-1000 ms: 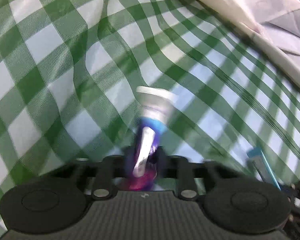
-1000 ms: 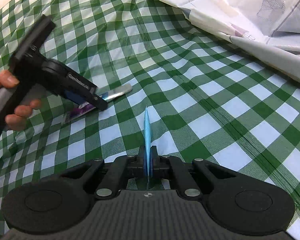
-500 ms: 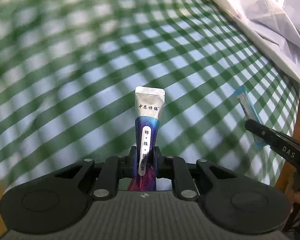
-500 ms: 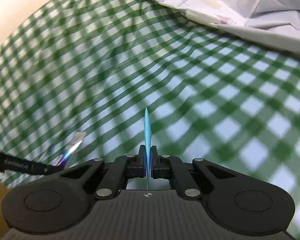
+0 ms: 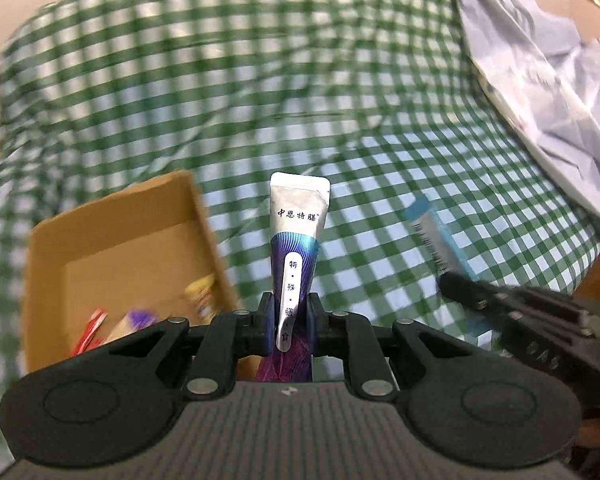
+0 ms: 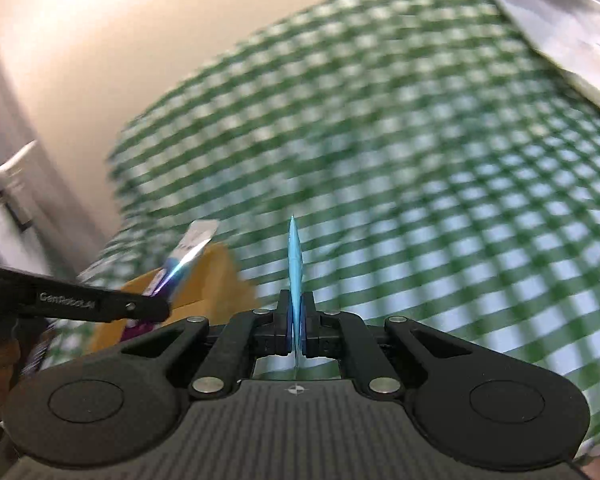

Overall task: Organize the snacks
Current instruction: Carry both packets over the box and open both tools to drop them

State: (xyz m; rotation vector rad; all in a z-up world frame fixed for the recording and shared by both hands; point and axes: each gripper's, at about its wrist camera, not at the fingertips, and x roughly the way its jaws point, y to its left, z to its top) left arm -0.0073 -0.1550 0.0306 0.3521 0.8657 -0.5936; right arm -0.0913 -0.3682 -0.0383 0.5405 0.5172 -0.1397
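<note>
Over green-checked cloth (image 5: 380,128), left claw (image 5: 291,320) pinches a silver-topped, purple-blue sachet (image 5: 298,224).

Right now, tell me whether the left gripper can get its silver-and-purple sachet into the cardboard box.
Probably yes. The left gripper is shut on the silver-and-purple sachet, and the cardboard box sits open-topped just beside it, with only a few snack packets inside and nothing between.

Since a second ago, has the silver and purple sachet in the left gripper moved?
Yes. The silver and purple sachet, clamped in the left gripper, has risen off the green checked cloth and come over beside the cardboard box.
</note>
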